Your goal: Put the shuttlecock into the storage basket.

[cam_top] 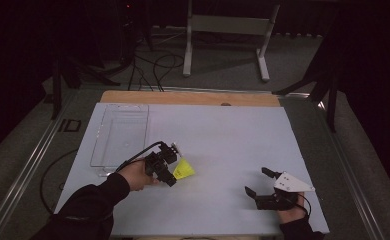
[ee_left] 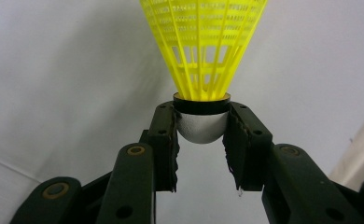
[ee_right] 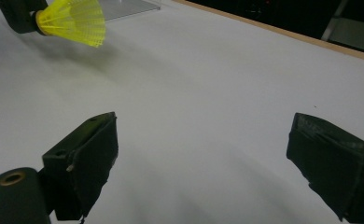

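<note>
My left gripper [cam_top: 175, 172] is clamped on the yellow shuttlecock [cam_top: 183, 170] — in the left gripper view both pads pinch its white rounded cork [ee_left: 201, 128] just below the black band, the yellow skirt [ee_left: 203, 44] fanning away from me. It is held over the white table surface [cam_top: 223, 135], left of centre, just beside the near corner of the clear plastic tray [cam_top: 119, 135]. My right gripper [cam_top: 259, 182] sits near the table's right front edge, well apart from the shuttlecock — jaws spread wide, nothing between them, bare white surface showing in the gap
</note>
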`<move>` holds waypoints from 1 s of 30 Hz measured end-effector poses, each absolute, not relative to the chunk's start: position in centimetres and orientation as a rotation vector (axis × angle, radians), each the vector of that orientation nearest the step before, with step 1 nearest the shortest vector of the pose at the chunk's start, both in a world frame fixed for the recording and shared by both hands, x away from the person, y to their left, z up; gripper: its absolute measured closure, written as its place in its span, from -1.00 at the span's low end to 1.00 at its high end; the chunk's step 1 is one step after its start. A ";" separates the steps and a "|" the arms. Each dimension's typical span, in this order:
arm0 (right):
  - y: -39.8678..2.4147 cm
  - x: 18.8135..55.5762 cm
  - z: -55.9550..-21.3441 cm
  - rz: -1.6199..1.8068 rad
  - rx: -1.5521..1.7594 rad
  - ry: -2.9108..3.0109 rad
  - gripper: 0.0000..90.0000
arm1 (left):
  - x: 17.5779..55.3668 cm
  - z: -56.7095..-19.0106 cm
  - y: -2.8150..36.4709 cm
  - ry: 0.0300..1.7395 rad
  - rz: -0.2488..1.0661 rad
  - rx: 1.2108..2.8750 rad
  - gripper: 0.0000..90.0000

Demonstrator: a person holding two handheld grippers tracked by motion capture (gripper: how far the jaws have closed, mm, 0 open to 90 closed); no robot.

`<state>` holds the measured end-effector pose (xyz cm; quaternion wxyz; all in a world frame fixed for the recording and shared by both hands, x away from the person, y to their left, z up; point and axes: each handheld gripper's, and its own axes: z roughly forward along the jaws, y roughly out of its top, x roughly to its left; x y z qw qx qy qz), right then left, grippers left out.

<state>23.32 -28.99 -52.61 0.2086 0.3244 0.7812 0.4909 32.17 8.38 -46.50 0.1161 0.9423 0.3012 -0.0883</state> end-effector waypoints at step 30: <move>-29.0 23.3 -52.6 1.368 0.899 2.174 -0.80 | 31.6 -41.5 11.6 0.712 -0.249 2.745 0.47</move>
